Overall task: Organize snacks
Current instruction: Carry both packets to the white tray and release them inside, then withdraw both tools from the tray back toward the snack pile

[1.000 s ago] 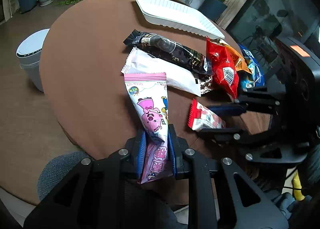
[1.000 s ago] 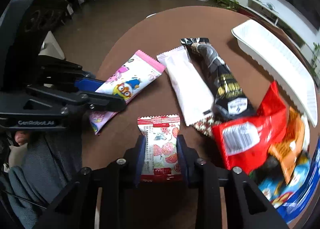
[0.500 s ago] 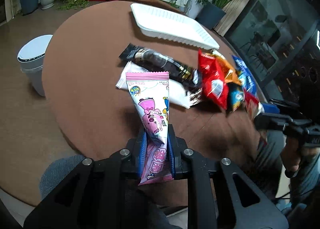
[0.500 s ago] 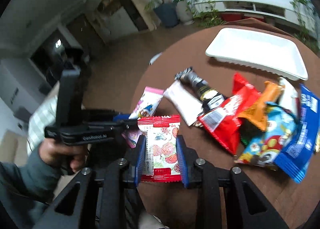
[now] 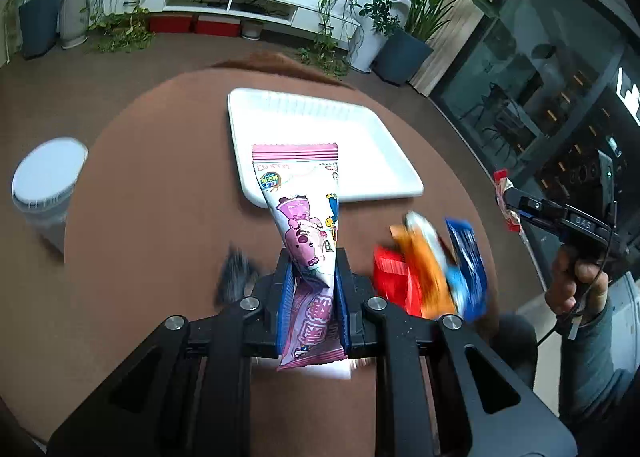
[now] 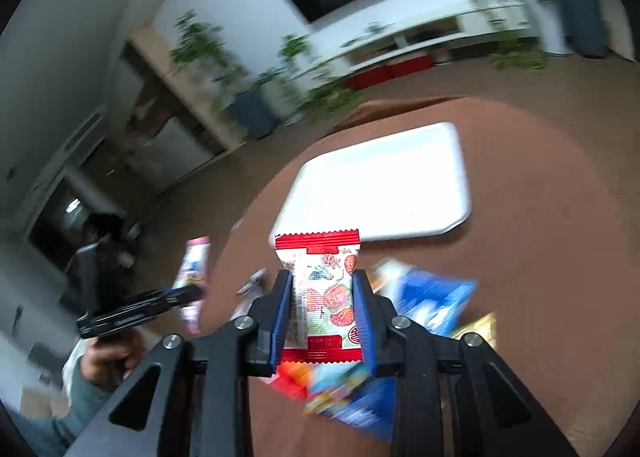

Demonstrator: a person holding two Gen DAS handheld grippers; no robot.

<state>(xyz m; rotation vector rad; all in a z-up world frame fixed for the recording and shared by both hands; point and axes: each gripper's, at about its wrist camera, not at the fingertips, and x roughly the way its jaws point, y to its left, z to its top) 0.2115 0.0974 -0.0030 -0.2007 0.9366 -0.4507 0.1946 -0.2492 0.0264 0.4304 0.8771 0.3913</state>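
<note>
Brown round table (image 5: 160, 177), left hand-held gripper (image 5: 312, 281) clamping pink packet (image 5: 300, 193) (long axis toward tray (image 5: 384, 161)), right hand-held gripper (image 6: 322, 289) clamping red-white packet (image 6: 320, 281)

Black left gripper (image 5: 311, 297) and right gripper (image 6: 322, 311), blue pads (image 5: 285, 297), silver screws behind them, grey-green sleeve (image 5: 592, 353) behind the handle, thin cable.

"DAS" in pale letters on the right gripper (image 5: 516, 202) body at 3 o'clock, packet print illegible
</note>
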